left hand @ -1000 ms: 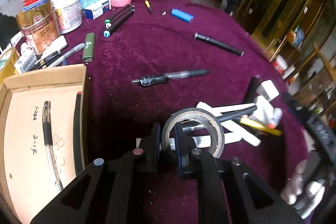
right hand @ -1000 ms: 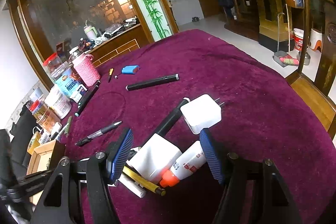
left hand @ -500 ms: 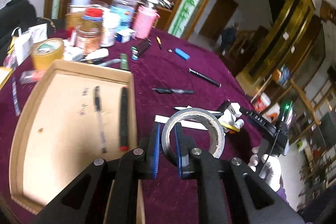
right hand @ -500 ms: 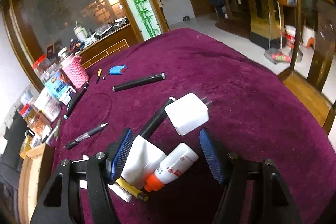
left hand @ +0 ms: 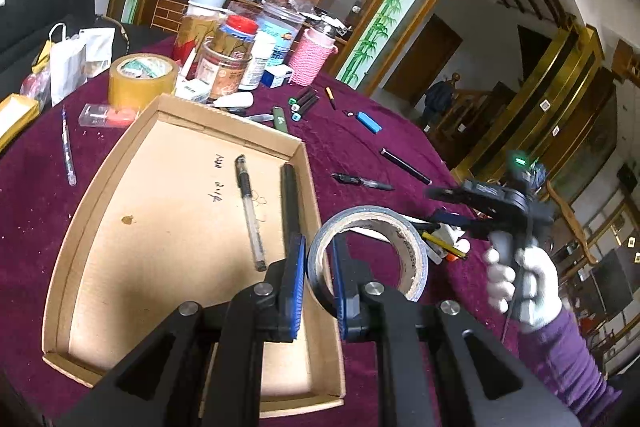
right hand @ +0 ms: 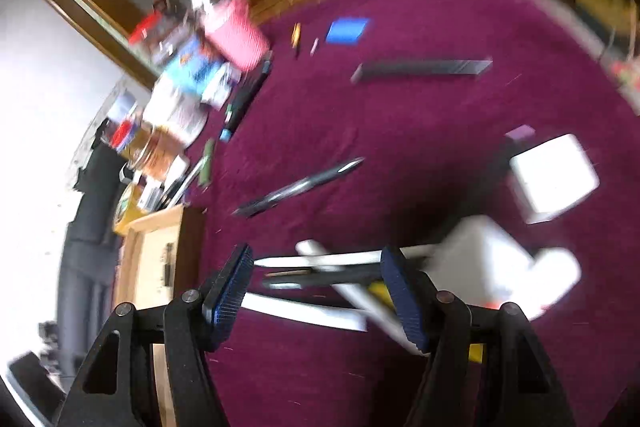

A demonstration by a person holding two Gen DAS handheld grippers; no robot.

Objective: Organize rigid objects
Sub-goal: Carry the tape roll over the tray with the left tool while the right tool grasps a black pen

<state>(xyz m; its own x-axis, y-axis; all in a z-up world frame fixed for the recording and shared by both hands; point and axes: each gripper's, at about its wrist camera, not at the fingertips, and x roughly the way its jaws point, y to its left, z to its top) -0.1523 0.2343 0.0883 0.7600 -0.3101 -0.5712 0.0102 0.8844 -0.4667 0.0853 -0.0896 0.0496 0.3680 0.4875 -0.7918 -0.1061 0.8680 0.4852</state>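
Pinching the wall of the grey tape roll, your left gripper is clenched on it, one pad inside the ring and one outside, and the roll hangs over the right edge of the cardboard tray, where a clear pen and a black marker already lie.

Let go here and the roll could catch the tray wall and tip out onto the cloth, or, being round, roll against the pens.

Your right gripper stands released and empty over the pile of white sticks; its view is badly blurred, so a grab now might miss.

Everything rests on a purple cloth strewn with pens, with jars crowding the far side. Beyond are bamboo-painted panels and a dark doorway.
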